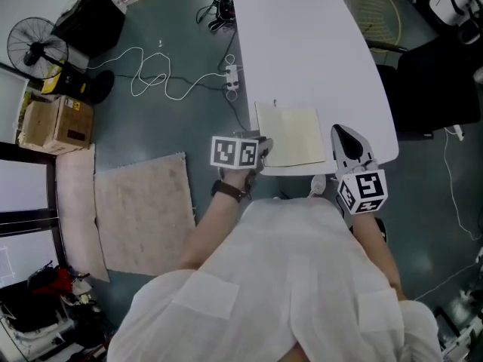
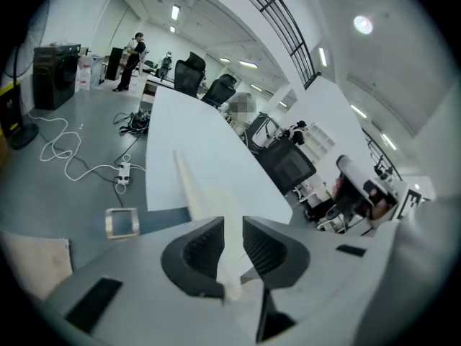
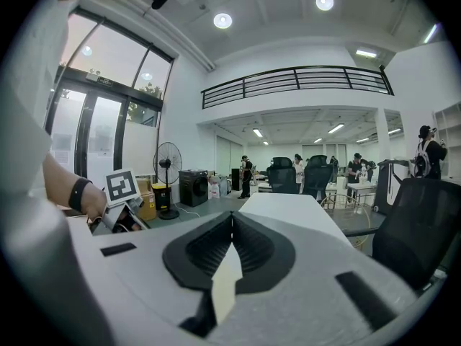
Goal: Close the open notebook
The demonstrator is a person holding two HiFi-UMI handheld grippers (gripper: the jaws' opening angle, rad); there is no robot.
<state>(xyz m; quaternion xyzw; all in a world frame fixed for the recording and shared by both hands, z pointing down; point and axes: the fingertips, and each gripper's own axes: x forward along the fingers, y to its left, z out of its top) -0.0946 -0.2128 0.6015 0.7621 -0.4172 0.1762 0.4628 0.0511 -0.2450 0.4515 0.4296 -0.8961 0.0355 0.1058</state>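
White shirt (image 1: 287, 277): the person's torso fills the bottom of the head view and hides both forearms below the wrists, apart from a dark wrist band (image 1: 229, 191) on the left arm.
Left gripper (image 2: 230, 238): clenched on a thin cream leaf of the notebook, which stands edge-on between the ribbed pads. In the head view its marker cube covers the jaws.
Right gripper (image 3: 230, 222): jaws pressed together with nothing from the table in them. A pale strip (image 3: 225, 283) shows low in the seam, and what it is cannot be made out.
Cream-paged open notebook (image 1: 293, 134): lies on the long white table (image 1: 302, 44), at its near edge, between the two grippers. The right gripper's tip is just beside its right side.
Orientation: the near edge runs parallel with the table's near edge. The visible face is slightly wider than deep, so the long axis runs left to right. The held leaf runs away from the left jaws along the table's length.
Hard to make out: spine, cover colour, and whether the rest lies flat.
Floor: a white cable (image 1: 162, 78) loops left of the table.
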